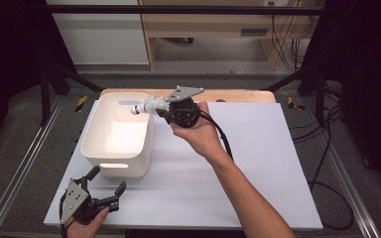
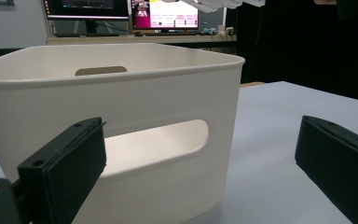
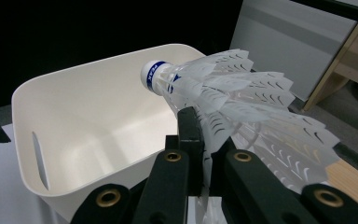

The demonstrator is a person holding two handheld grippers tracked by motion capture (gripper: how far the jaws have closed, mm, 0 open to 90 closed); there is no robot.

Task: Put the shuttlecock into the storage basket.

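one feathery plastic shuttlecock (image 3: 223, 88) above smooth rounded bin (image 3: 88, 121).

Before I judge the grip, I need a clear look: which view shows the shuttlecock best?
The right gripper view: the shuttlecock is close, its skirt pinched between the right gripper jaws, cork toward the white bin. The high view shows it small over the bin's rim; the left gripper view catches its skirt at the top edge.
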